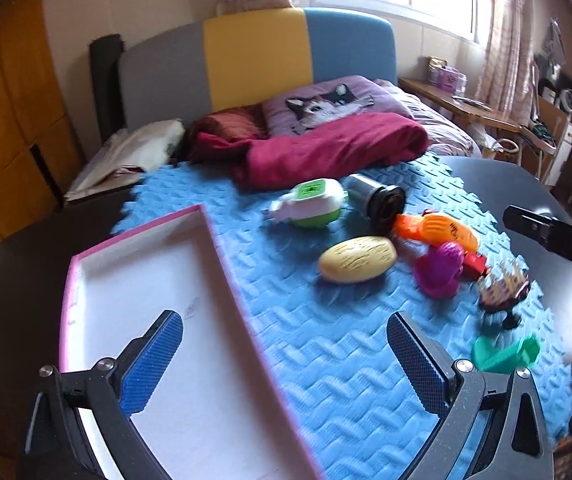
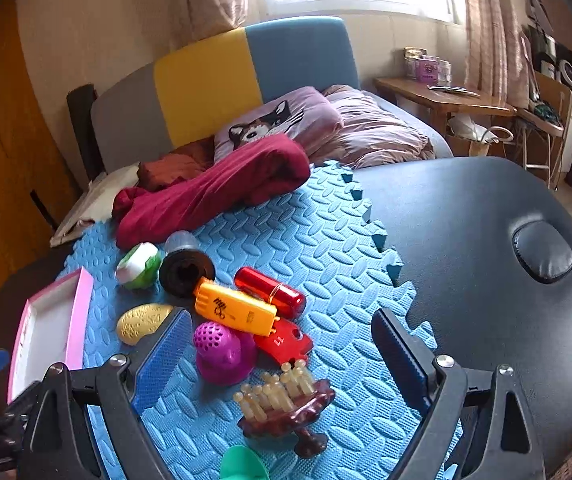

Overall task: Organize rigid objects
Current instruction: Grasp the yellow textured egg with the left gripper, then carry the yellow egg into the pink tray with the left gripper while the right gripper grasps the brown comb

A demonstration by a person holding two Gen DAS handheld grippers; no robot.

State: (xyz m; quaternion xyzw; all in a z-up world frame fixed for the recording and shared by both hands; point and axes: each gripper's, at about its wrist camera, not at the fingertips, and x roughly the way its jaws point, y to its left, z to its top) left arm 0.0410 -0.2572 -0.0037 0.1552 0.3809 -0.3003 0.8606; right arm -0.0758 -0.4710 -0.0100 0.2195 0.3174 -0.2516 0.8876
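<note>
Looking along the left claw [image 1: 285, 364], we see its blue-padded fingers spread wide with nothing between them, hovering over the near right wall of the pink-rimmed box [image 1: 242, 320], whose white inside shows nothing in it. The box rests on the blue foam mat [image 1: 326, 344] covering the dark counter [image 1: 498, 176]. Right of the box lie a yellow oval toy [image 1: 358, 259], a purple ball toy [image 1: 440, 270], an orange gadget [image 1: 438, 232], a green-and-white container [image 1: 312, 204] and a dark cylinder [image 1: 378, 200] tipped on its side.

From the right wrist, our right claw [image 2: 278, 356] also gapes, holding nothing, above the purple ball toy [image 2: 222, 350] and a brown wooden comb brush [image 2: 286, 404]. Well right of the box [image 2: 78, 312] lie the orange gadget [image 2: 234, 308], touching a red cylinder [image 2: 270, 290], and a red flat piece [image 2: 284, 342].
</note>
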